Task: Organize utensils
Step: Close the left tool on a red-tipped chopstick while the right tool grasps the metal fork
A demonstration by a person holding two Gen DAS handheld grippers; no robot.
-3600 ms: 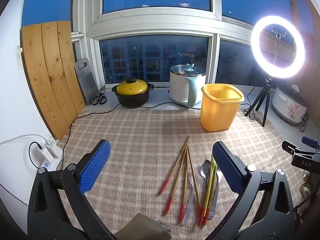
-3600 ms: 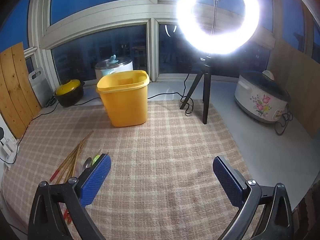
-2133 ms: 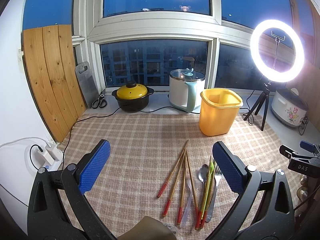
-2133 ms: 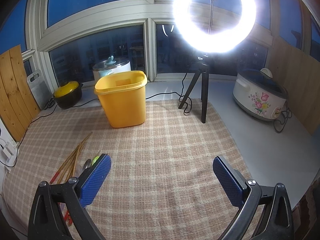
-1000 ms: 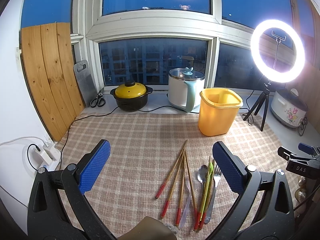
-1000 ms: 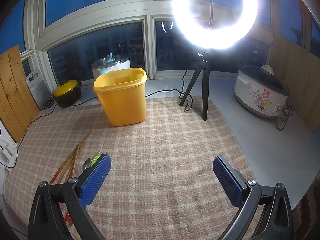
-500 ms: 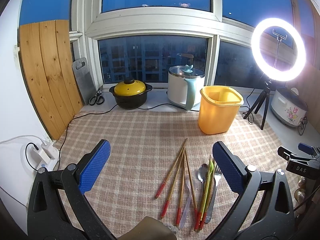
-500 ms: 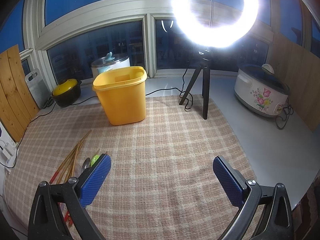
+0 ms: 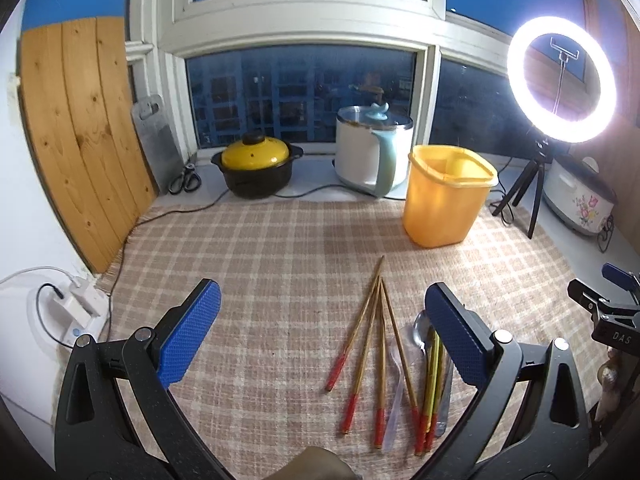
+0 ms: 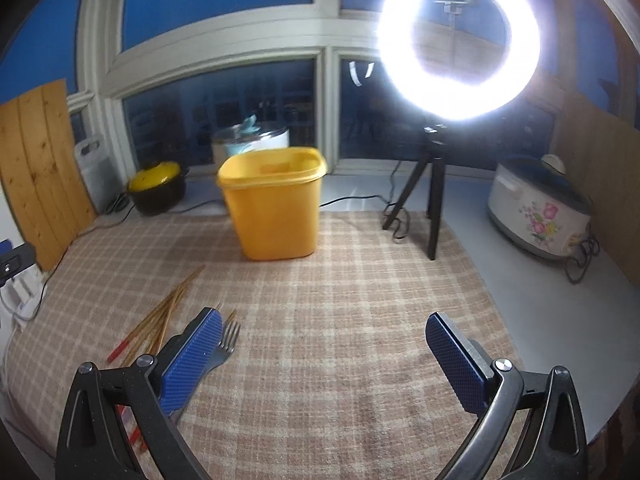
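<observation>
Nothing is gripped yet, both left tongs (image 9: 320,328) & right tongs (image 10: 324,344) being held spread wide over the bench (image 9: 280,264), w/ red-tipped chopsticks (image 9: 372,336), spoon (image 9: 420,326) & fork (image 10: 228,338) laid loose near the yellow bin (image 10: 276,208); pickup is judged pending, one utensil to be straddled, then clamped.

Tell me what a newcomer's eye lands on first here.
The glaring ring light on its tripod, far right by the window. Next the yellow bin standing at the back of the checked mat, then the chopsticks and cutlery lying near the front, beside the open left tool.
</observation>
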